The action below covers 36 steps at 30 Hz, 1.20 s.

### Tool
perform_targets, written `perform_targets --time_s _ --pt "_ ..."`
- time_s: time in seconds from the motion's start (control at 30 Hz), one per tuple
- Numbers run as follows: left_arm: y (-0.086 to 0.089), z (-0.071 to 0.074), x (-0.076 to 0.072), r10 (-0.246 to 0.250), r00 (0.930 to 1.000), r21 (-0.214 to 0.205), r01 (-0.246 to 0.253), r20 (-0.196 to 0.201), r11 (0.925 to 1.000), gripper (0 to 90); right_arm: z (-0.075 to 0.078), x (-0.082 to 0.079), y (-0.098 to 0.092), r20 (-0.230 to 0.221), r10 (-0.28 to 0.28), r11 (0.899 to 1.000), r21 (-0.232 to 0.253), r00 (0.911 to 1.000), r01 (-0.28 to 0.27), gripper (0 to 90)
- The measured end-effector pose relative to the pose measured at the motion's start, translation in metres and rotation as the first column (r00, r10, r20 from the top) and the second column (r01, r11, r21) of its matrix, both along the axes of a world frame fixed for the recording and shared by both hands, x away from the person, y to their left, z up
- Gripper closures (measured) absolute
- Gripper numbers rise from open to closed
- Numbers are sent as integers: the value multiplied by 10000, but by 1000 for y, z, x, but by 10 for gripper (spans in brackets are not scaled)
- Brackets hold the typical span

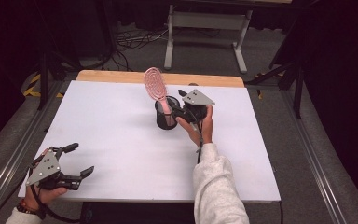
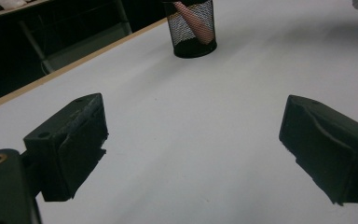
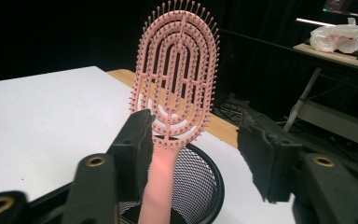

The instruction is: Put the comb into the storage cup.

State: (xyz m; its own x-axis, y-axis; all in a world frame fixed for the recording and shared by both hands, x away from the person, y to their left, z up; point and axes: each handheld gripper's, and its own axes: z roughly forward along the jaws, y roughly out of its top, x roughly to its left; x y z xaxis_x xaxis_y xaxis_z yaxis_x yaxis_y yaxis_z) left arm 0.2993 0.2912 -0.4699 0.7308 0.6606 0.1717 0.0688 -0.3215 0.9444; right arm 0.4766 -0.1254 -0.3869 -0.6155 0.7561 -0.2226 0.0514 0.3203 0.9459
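Right gripper [image 1: 181,111] sits just right of the black mesh cup [image 1: 166,113], jaws parted on either side of the pink hairbrush [image 1: 156,87]; one pad lies close against the handle, the other stands clear. Left gripper [image 1: 80,160] rests at the near left table corner, jaws wide, nothing between them. Count: one brush, one cup, two grippers. The brush stands handle-down in the cup, mid-table towards the far edge, long axis near upright, head tilted left.

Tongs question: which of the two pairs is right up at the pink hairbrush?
The right tongs, at the black mesh cup where the pink hairbrush stands, its handle between their open jaws. The left tongs sit open at the table's near corner.
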Motion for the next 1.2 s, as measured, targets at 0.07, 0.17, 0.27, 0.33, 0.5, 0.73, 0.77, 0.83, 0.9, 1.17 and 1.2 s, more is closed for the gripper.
perform_targets --time_s 0.07,0.17,0.27,0.33,0.5,0.73,0.77,0.83,0.9,1.17,1.2 --pt "0 0 0 -12 10000 41 12 1 10000 85 0 0 0 -7 -31 10000 6 10000 31 423" --pt "-1 0 0 -27 10000 35 27 3 10000 85 0 0 -1 23 -120 9999 -3 9999 120 368" --pt "-1 -1 0 -19 10000 53 19 -8 10000 85 0 0 -1 83 -214 9998 5 9997 214 329" --pt "-1 -1 0 -12 10000 61 12 -7 10000 85 0 0 0 152 -307 9995 -36 9994 308 296" --pt "-2 -1 0 -8 10000 46 8 -16 10000 89 -1 0 4 170 -456 9986 -260 9988 460 213" --pt "-1 -1 0 -33 10000 114 33 -7 9999 88 -2 1 3 148 -753 9971 -90 9970 755 107" --pt "-1 -1 0 -40 10000 87 40 -20 10000 88 -2 1 3 136 -800 9967 -92 9967 801 85" --pt "-1 -1 0 -31 10000 96 32 -12 9999 87 -2 1 3 80 -695 9976 58 9976 694 63" --pt "-1 -1 0 -31 10000 122 31 -19 9999 86 -2 1 4 47 -736 9973 28 9973 735 36" --pt "-1 -2 1 -67 10000 113 68 -66 9999 79 -1 1 5 -251 -620 9981 -17 9978 620 23" --pt "-1 -2 1 -73 10000 114 73 -67 9999 78 -1 1 5 -258 -650 9979 -62 9976 649 23"
